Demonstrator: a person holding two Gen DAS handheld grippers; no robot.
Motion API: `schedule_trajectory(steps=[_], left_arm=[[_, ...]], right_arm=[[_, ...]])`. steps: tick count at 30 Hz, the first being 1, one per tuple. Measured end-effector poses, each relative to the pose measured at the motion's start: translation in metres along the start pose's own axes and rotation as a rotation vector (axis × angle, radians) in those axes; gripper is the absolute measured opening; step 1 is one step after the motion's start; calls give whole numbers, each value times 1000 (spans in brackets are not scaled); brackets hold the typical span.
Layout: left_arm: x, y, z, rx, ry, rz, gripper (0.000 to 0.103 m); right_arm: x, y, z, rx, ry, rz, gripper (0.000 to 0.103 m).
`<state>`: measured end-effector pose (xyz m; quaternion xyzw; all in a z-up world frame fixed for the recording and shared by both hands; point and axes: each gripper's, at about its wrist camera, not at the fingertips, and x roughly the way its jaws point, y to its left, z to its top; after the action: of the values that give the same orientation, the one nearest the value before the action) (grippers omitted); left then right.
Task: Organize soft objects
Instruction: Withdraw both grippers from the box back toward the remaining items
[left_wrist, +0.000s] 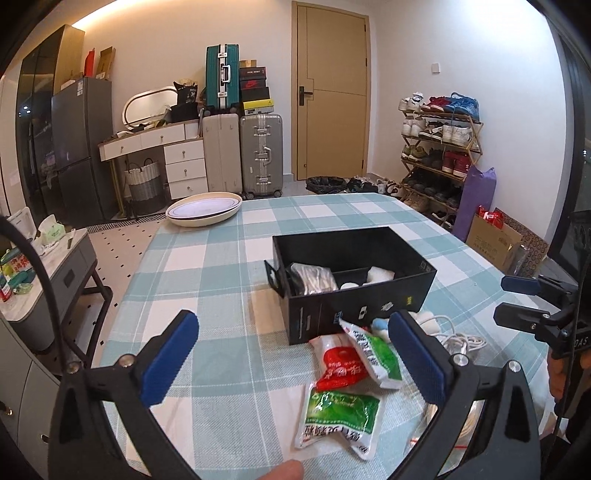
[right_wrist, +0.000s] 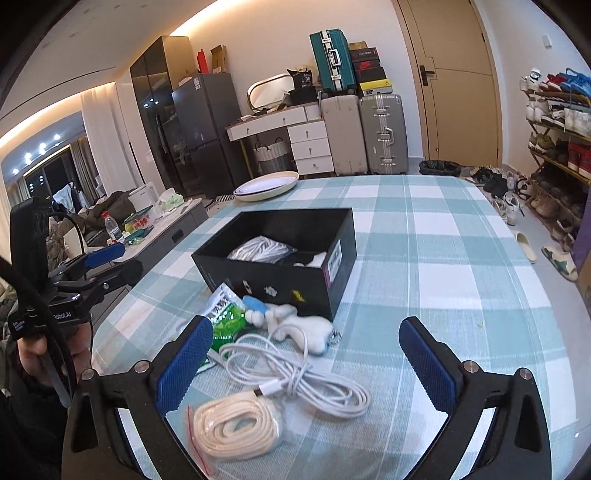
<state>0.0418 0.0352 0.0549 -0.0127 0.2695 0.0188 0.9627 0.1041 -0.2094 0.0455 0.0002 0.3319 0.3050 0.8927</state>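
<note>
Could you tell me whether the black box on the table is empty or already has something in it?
Partly filled: the open black box holds a bagged white cord bundle and white soft items.

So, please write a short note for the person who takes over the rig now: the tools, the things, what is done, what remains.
Left tool: open, empty, above the packets.
Right tool: open, empty, above the cable.
Done: a bagged white bundle and some white pieces lie in the black box.
Left, on the cloth in front of the box: three packets, plush toy, white cable, bagged cord.
Judgement: probably the packets or the cable go next.
</note>
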Motion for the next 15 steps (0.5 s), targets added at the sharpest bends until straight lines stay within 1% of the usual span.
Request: schedule_trajectory(steps=[6, 9, 11, 15], left_arm=[[0, 1, -15, -13, 32, -8, 103], [1, -4, -21, 32, 45, -3, 103], [3, -8, -25, 65, 65, -16, 103], [9, -14, -30, 96, 94, -34, 103]], right_arm=[[1, -3, -10, 10, 30, 3, 102], [1, -2, -11, 7, 31, 3, 102], [3, -1, -12, 8, 34, 4, 102], [8, 0, -15, 13, 49, 6, 102]])
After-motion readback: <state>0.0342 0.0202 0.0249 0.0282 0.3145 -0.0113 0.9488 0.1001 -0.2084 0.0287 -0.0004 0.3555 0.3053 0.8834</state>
